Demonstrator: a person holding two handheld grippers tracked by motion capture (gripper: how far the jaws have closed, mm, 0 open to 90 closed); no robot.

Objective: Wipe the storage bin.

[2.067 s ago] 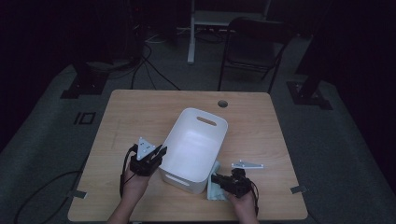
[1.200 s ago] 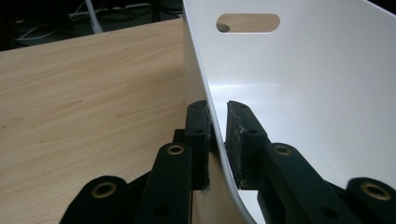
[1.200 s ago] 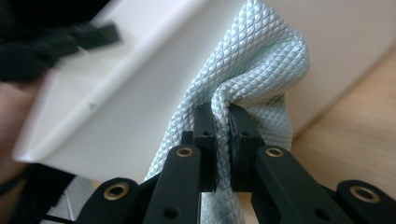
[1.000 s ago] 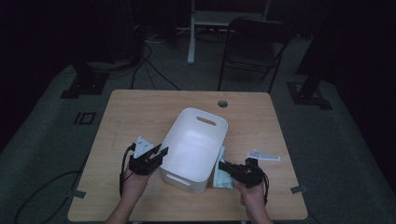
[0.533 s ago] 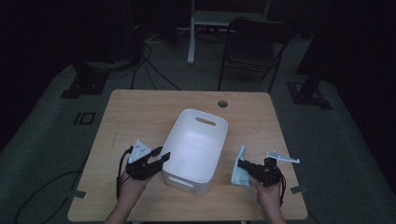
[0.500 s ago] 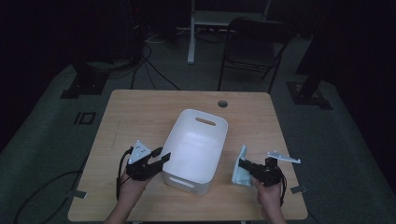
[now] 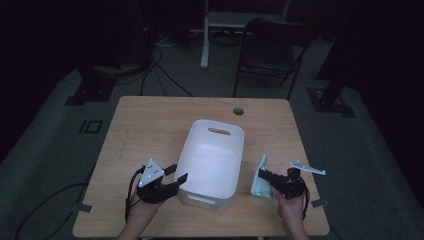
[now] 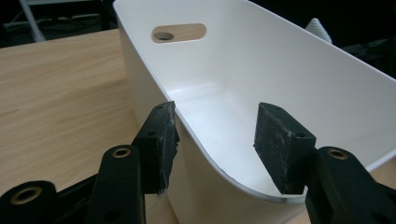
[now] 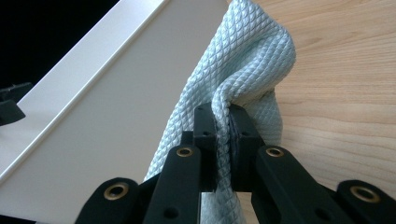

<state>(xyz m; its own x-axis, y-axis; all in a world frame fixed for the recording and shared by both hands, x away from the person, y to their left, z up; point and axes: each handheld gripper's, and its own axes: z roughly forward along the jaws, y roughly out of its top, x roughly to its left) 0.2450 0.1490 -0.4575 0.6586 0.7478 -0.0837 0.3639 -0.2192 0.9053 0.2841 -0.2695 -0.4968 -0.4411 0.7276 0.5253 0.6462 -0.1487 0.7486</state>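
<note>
A white plastic bin (image 7: 218,123) with a slot handle stands mid-table, its floor bare. My left gripper (image 7: 177,173) sits at its near left corner, and its jaws have just been opening. In the left gripper view, the left gripper (image 8: 215,135) straddles the bin wall (image 8: 280,60), one pad outside and one inside, with the inner pad clear of the wall. My right gripper (image 7: 265,176) is right of the bin and shut on a pale blue waffle cloth (image 7: 259,178). In the right gripper view, the cloth (image 9: 247,65) is pinched in the right gripper (image 9: 223,126), next to the bin's outer wall (image 9: 107,116).
The wooden table (image 7: 150,130) has a round cable hole (image 7: 238,110) near its far edge. A dark folding chair (image 7: 272,50) and stand legs are on the floor beyond. Cables trail at the left.
My right gripper carried the cloth from the bin's near right corner out to its right side and lifted it upright. The left gripper's jaws stand wider at the bin corner.
</note>
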